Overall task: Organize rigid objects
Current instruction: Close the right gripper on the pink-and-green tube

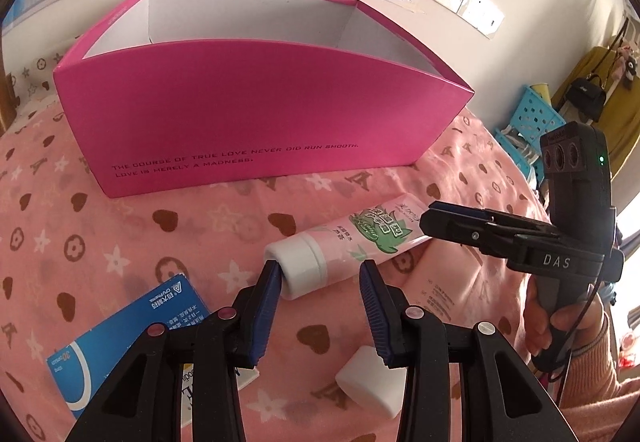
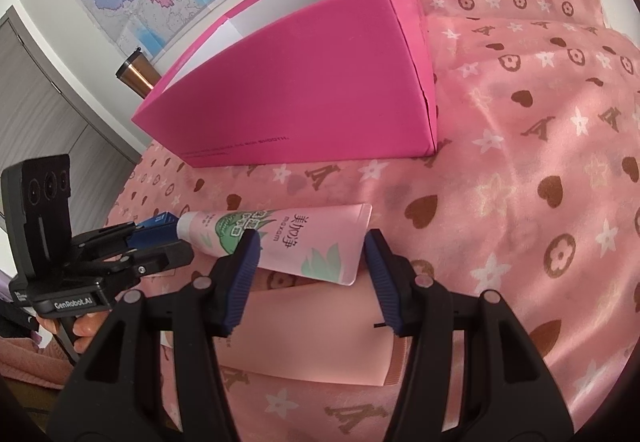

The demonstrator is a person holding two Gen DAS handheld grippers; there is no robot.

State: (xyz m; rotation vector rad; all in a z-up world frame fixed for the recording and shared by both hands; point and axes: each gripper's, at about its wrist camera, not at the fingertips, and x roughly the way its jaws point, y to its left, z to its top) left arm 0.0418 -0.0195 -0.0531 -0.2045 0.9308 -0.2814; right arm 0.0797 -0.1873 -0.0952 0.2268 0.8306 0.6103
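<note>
A pink tube with a white cap [image 1: 344, 248] lies on the pink cloth, in front of an open magenta box [image 1: 256, 114]. My left gripper [image 1: 320, 274] is open around the tube's cap end, left pad touching the cap. My right gripper [image 2: 310, 242] is open around the tube's flat tail end [image 2: 316, 238]; it also shows in the left wrist view [image 1: 444, 218]. The tube lies across a second, paler pink tube [image 2: 320, 334]. The magenta box [image 2: 304, 90] stands just behind.
A blue medicine box [image 1: 124, 338] lies at the lower left, and the paler tube's white cap [image 1: 372, 382] sits under my left gripper. A metal tumbler [image 2: 134, 72] stands left of the magenta box. Blue baskets [image 1: 532, 118] are off the bed's right edge.
</note>
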